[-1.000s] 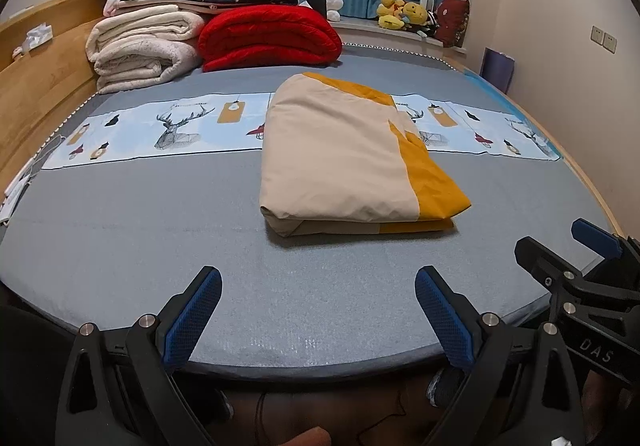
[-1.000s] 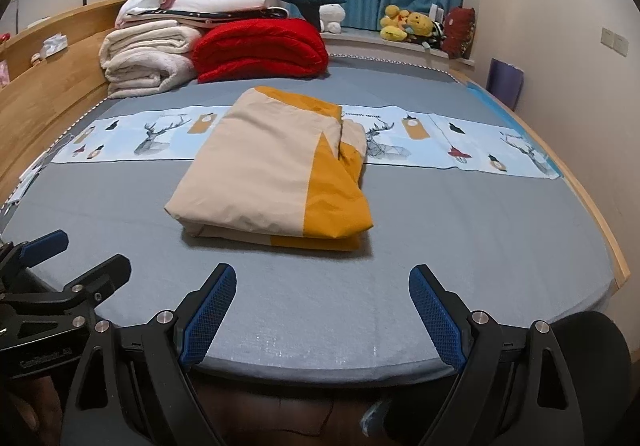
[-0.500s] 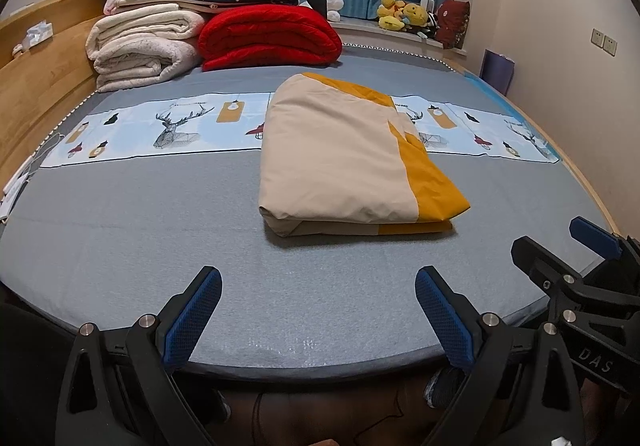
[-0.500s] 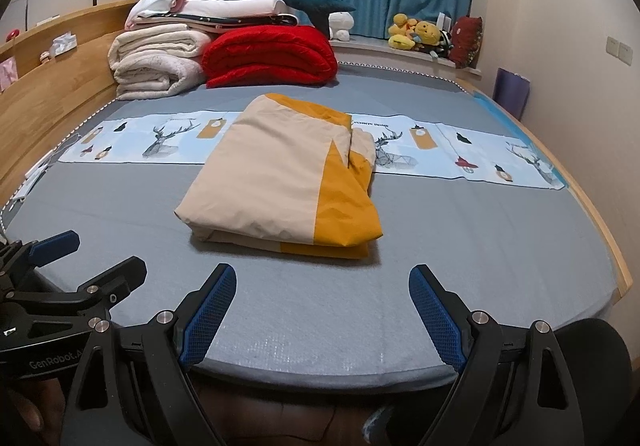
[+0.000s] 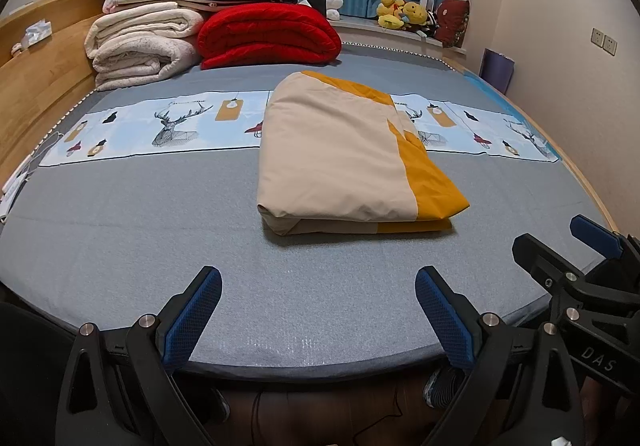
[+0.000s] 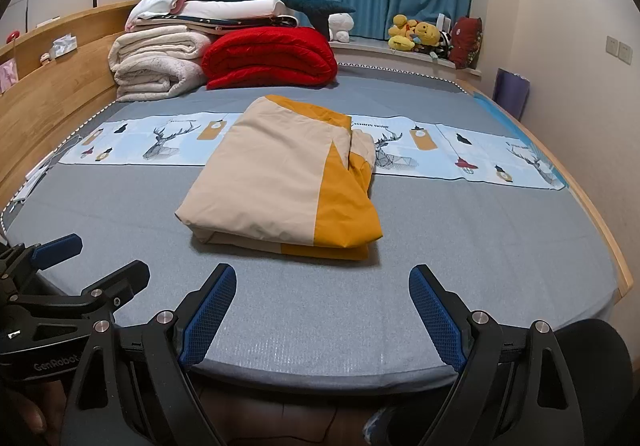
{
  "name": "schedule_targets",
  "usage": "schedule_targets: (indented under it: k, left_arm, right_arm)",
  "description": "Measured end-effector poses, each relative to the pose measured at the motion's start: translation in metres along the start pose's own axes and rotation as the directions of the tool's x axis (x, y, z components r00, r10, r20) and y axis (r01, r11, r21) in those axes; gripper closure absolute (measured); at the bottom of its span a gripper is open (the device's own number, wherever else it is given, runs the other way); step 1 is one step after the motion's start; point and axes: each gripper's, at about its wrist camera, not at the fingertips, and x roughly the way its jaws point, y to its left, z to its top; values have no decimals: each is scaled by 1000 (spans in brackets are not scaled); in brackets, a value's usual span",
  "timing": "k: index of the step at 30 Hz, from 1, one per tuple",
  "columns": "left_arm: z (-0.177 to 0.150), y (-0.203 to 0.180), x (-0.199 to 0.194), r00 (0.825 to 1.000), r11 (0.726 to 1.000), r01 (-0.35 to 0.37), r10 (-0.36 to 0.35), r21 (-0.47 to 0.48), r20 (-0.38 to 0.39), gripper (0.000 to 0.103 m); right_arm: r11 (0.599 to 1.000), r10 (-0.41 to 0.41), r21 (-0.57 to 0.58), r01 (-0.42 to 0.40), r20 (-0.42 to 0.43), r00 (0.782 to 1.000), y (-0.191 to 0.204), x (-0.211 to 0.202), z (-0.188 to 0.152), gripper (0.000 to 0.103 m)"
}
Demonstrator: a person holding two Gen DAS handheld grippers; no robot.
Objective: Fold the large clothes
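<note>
Holding off at bed (image 5: pixel 132 242) edge | left gripper (image 5: pixel 318 320) jaws spread, empty | right gripper (image 6: pixel 322 316) jaws spread, empty | beige-and-yellow garment (image 5: pixel 344 162) folded into compact stack mid-bed, well clear of both | folding looks done, maybe final tidy left

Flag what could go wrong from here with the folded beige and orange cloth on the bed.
1. The folded cloth looks looser on its orange side, where layers bunch at the far right corner; lifting from there might spill the fold.
2. Both grippers, left and right, are open and short of it at the bed's near edge; a one-sided grab could drag it across the sheet rather than lift it.
</note>
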Motion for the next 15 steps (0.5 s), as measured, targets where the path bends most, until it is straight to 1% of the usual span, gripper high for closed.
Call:
schedule_targets:
  k: [15]
  left_arm:
    - [-5, -3, 4, 1000, 1000, -2, 2, 2, -19, 7]
  right_arm:
    - [1000, 0, 2, 0, -1, 1000, 0, 0, 0, 14]
